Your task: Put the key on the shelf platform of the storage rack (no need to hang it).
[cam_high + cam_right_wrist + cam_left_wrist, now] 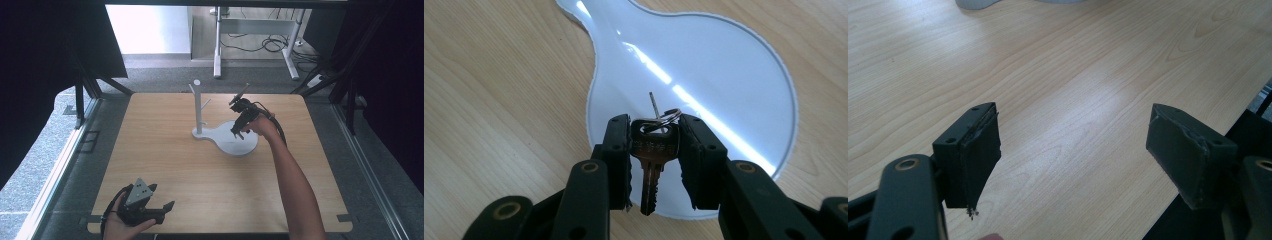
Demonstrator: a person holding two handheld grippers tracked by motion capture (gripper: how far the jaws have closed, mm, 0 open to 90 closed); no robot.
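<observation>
A brass key [653, 150] on a small ring [666, 119] is clamped between the jaws of my right gripper [654, 131], which is shut on its head; the blade hangs toward the camera. Below it lies the glossy white tray [704, 55]. From above, my right gripper [238, 132] hovers over that white tray [239, 147], beside a white peg stand [198, 107] with short side arms. At the table's near left corner, my left gripper [165, 210] rests with a grey plate on top. Its jaws [1073, 150] stand wide apart over bare wood, holding nothing.
The light wooden table [165, 160] has bare room across its middle and left. Its front edge runs just under my left hand. Dark curtains flank both sides, and a desk frame [255, 45] with cables stands on the floor beyond the far edge.
</observation>
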